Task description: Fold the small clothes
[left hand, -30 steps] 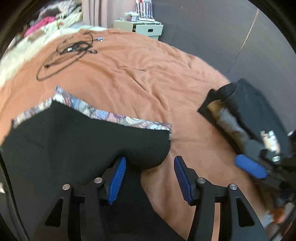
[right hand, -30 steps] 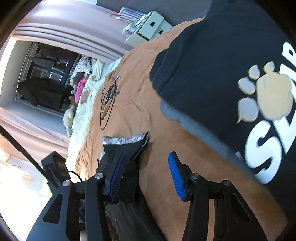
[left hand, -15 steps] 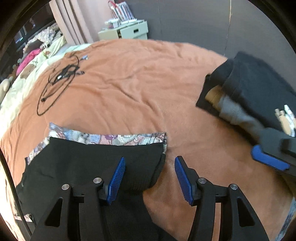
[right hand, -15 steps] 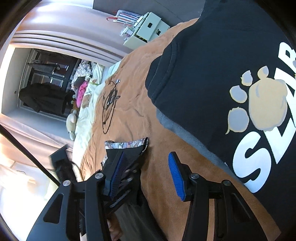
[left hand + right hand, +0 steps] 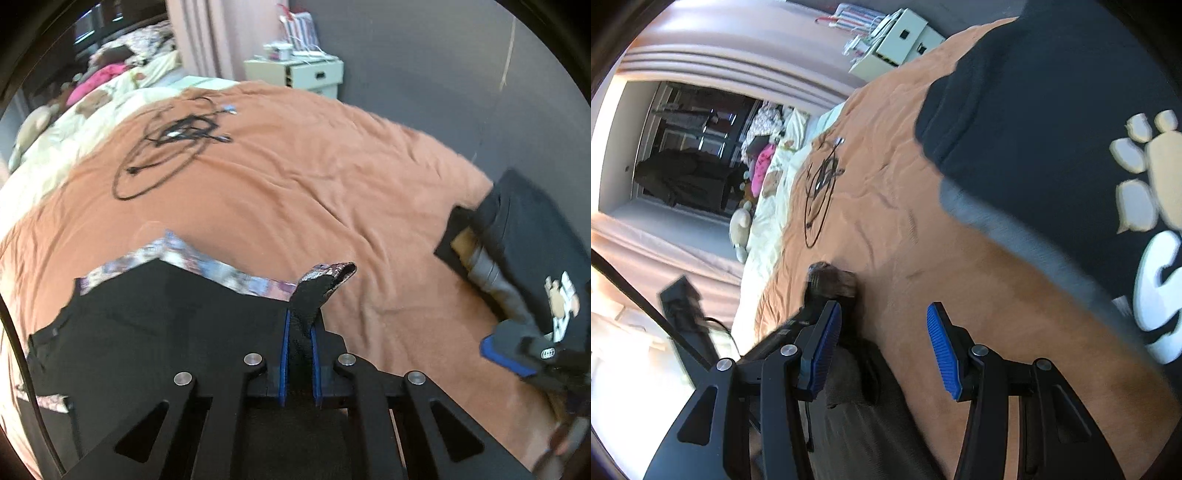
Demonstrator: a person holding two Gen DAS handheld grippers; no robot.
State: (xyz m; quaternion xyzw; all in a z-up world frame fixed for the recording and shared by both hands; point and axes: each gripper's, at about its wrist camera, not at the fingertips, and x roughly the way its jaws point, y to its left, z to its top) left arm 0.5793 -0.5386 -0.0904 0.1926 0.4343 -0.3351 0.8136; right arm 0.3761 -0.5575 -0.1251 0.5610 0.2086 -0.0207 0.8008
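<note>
Print on my folded black shirt [image 5: 1052,92]: large white block letters under a cream paw print [image 5: 1145,177]; from my right tongs' view I read only an "S", the rest cut off by the frame edge.
Same shirt [image 5: 535,240], left view: paw and white letters show, too blurred for me to read.
Mark on my right tongs [image 5: 509,354]: a small white emblem on the black body, illegible.
Other surfaces: no writing I can read.
</note>
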